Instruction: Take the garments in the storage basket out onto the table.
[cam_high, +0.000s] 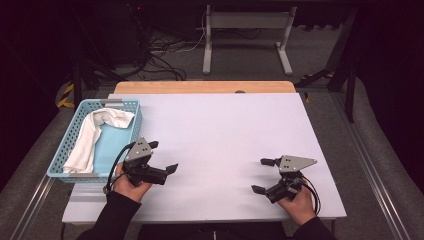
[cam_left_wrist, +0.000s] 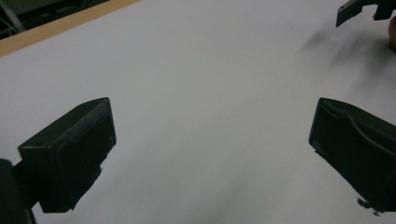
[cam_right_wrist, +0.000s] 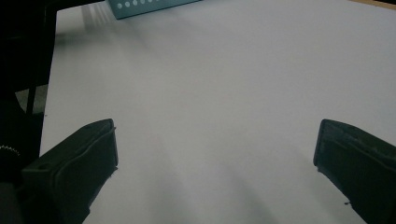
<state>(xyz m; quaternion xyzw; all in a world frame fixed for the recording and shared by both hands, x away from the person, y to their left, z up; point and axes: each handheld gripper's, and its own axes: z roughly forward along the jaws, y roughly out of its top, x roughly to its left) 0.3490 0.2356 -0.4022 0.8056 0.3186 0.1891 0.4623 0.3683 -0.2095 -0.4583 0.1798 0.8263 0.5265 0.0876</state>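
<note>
1. Here, the left hand-held gripper (cam_high: 163, 156) is held in the person's left hand (cam_high: 131, 186) near the bench's front-left corner, its jaws spread wide with bare bench surface between them.
2. In the left gripper view, the two black pads (cam_left_wrist: 74, 154) stand far apart over the white surface, gripping nothing, and one jaw of the other gripper shows at the upper right.
3. The right hand-held gripper (cam_high: 263, 175) sits in the right hand (cam_high: 299, 204) near the front-right corner, its jaws likewise wide apart and holding nothing.
4. In the right gripper view, its pads (cam_right_wrist: 79, 163) frame plain white bench, with a strip of the blue basket (cam_right_wrist: 149, 5) at the far top edge.
5. Just beside the left gripper, along the bench's left edge, stands the blue basket (cam_high: 65, 167), a perforated plastic one.
6. A white cloth (cam_high: 92, 137) lies inside the basket, bunched at its far end and trailing down along its left wall toward the front.
7. The bench (cam_high: 225, 130) carries a white top with a wooden strip along its far edge.
</note>
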